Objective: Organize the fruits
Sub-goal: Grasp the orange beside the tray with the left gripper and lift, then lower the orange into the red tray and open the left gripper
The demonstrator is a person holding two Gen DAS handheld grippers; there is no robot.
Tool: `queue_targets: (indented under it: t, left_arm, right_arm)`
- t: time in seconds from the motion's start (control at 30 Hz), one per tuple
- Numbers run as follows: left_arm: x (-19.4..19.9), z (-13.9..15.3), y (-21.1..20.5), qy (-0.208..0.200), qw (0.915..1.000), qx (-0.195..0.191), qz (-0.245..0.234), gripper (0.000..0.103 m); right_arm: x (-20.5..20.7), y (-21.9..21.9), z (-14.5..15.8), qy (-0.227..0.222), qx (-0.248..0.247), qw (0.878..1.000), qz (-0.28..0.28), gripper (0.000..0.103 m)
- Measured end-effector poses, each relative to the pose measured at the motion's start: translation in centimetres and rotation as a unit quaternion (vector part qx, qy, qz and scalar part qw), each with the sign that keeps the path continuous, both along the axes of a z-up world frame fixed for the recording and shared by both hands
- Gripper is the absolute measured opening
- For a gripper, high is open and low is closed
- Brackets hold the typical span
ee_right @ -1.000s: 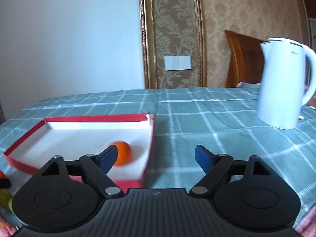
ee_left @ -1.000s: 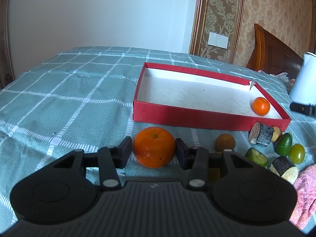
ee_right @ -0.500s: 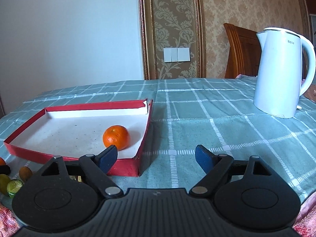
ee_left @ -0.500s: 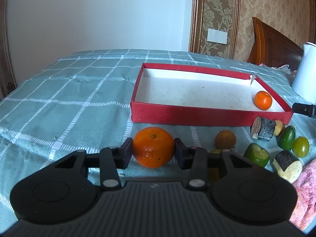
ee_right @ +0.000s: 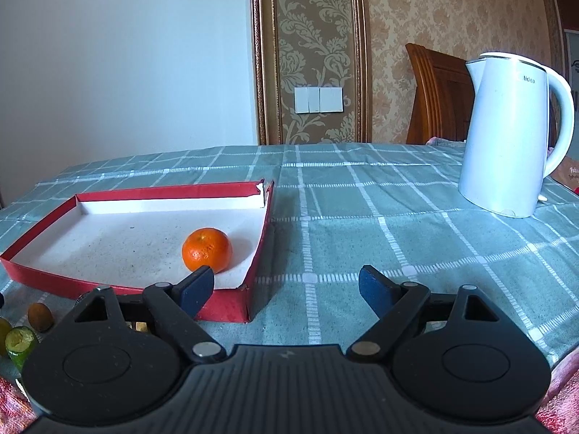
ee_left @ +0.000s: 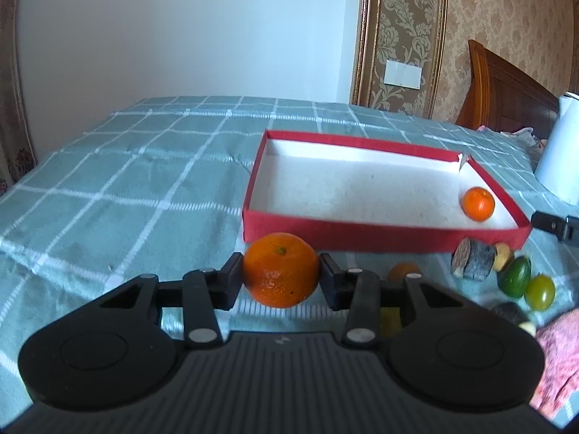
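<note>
One large mandarin sits pinched in the left tongs, just before the red tray; clipping its near wall could knock it loose. Right tongs gape empty beside the tray's small mandarin.

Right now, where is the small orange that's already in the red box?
The small orange lies inside the red box, in its near right corner in the right wrist view, just beyond the open right gripper.
</note>
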State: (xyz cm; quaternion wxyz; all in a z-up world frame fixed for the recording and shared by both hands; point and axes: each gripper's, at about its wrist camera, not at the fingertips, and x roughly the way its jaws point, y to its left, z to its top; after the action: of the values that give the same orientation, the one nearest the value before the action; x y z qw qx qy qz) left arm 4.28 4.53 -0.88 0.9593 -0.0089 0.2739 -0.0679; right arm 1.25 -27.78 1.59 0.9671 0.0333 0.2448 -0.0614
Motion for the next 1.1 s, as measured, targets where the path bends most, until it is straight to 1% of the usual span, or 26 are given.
queue_targets:
  t: [0.23, 0.4, 0.5, 0.73, 1.1]
  left_arm:
    - [2.3, 2.1, -1.6, -0.025, 0.9996, 0.012, -0.006, 0.04]
    - [4.8, 2.6, -3.1, -0.035, 0.999, 0.028, -0.007, 0.04]
    - [6.4, 2.3, -3.9, -0.032, 0.999, 0.031, -0.005, 0.04]
    - [9.9, 1.2, -5.4, -0.018, 0.9984, 0.054, 0.004, 0.04]
    - [13.1, -0.4, -6.1, -0.002, 0.9974, 0.07, 0.014, 0.04]
  right_arm:
    - [0.1, -0.1, 0.0, 0.0, 0.004, 1.0, -0.002, 0.088]
    - [0.2, -0.1, -0.1, 0.006, 0.006, 1.0, 0.0, 0.088]
    - [0.3, -0.1, -0.1, 0.007, 0.007, 1.0, 0.002, 0.088]
    - [0.4, 0.0, -0.1, 0.011, 0.007, 1.0, 0.006, 0.088]
    - [0.6, 0.1, -0.2, 0.016, 0.006, 1.0, 0.012, 0.088]
